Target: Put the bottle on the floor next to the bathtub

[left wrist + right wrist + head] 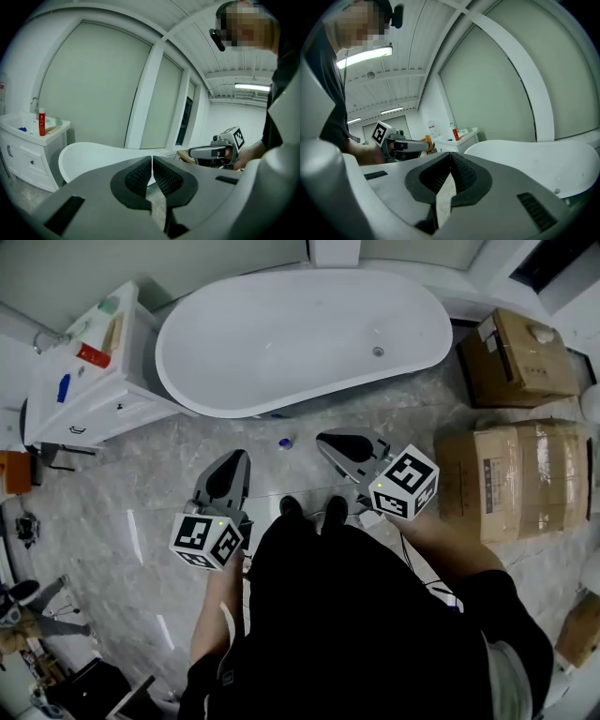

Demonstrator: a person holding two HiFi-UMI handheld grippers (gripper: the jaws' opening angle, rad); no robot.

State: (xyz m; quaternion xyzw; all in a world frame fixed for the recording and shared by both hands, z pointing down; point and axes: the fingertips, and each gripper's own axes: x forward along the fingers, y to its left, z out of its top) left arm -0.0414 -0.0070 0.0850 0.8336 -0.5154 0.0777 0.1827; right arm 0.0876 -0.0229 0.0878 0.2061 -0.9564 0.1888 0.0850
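A small bottle [286, 442] with a blue top stands on the marble floor just in front of the white bathtub [300, 334]. No gripper touches it. My left gripper [233, 459] hangs in the air to the lower left of the bottle, jaws shut and empty. To the bottle's right is my right gripper [330, 440], also shut with nothing in it. In the left gripper view the left gripper [152, 161] faces the tub [103, 154]. The right gripper [450, 159] points across the tub [534, 159] in its own view. The bottle appears in neither gripper view.
A white vanity cabinet [94, 371] with a red bottle [93, 355] on top stands left of the tub. Cardboard boxes [516, 357] [516, 479] sit at the right. The person's shoes [309, 510] are on the floor between the grippers.
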